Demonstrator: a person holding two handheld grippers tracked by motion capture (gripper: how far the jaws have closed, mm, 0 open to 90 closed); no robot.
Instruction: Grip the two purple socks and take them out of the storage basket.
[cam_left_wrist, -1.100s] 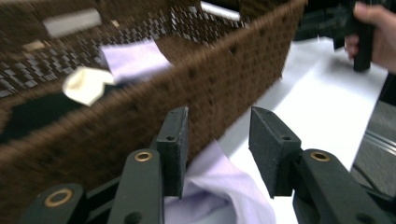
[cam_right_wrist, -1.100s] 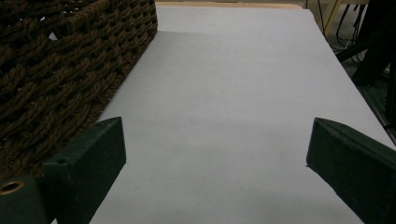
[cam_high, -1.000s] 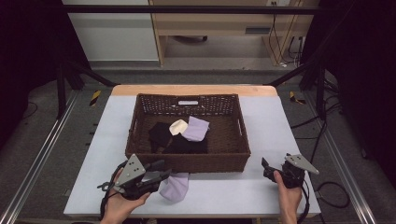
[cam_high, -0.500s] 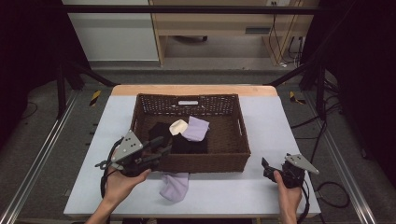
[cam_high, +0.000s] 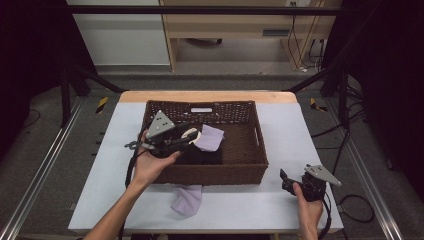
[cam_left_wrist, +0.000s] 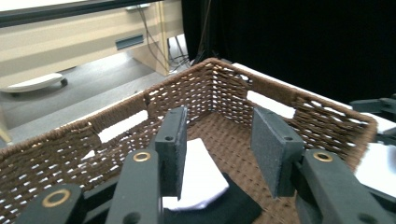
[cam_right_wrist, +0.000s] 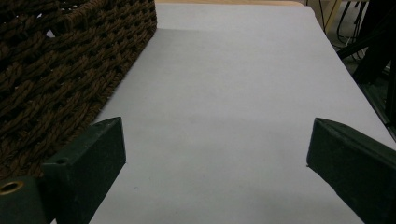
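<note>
A dark brown wicker basket (cam_high: 250, 172) stands mid-table. Inside lie a lilac cloth (cam_high: 210, 137), a cream item (cam_high: 191, 133) and a black cloth (cam_high: 204, 156). My left gripper (cam_high: 186, 136) hovers over the basket's left part, pointing across it. Its jaws are open with nothing between them. In the left gripper view the gripper (cam_left_wrist: 218, 140) looks down on a pale cloth (cam_left_wrist: 201, 179) resting on the black cloth (cam_left_wrist: 231, 207). A second lilac cloth (cam_high: 187, 199) lies on the table in front of the basket. My right gripper (cam_high: 285, 181) rests open on the table at the front right.
The table (cam_high: 300, 130) is covered in pale grey. In the right gripper view the gripper (cam_right_wrist: 215, 140) faces bare table with the basket wall (cam_right_wrist: 60, 60) at its left. Metal rails and cables run along both sides of the table.
My left gripper has lifted from the table's front, beside the lilac cloth, and moved up and over the basket's left part. That cloth stays on the table. The right gripper has not moved.
</note>
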